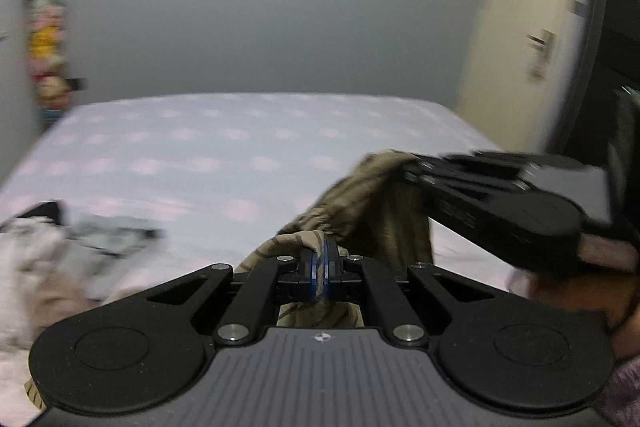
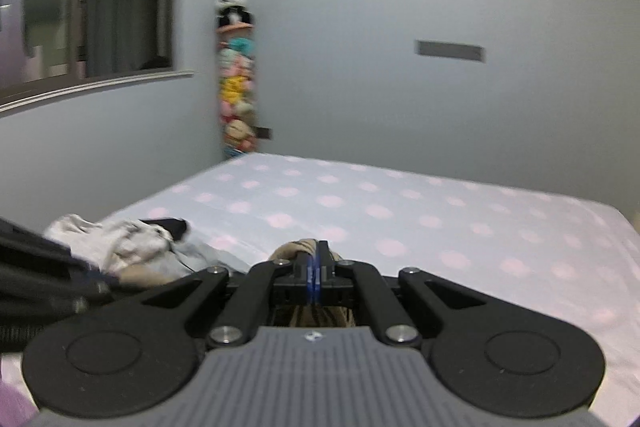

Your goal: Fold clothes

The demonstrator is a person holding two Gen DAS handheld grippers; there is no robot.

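Both tongs (image 1: pixel 322 259) (image 2: pixel 316 267) pinching striped garment (image 1: pixel 372 215)

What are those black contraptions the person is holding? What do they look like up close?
Each is a matte black hand-held left gripper or right gripper: two slim fingers with blue pads at the tips, driven by angular black link arms with silver pivot bolts. Two round black discs flank a grey ribbed plate bearing a small white emblem. No cables show. The person's clothing is too blurred to describe.

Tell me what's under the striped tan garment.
The striped tan garment hangs from both shut grippers above the dotted bedsheet. The sheet directly beneath is hidden by cloth and grippers.
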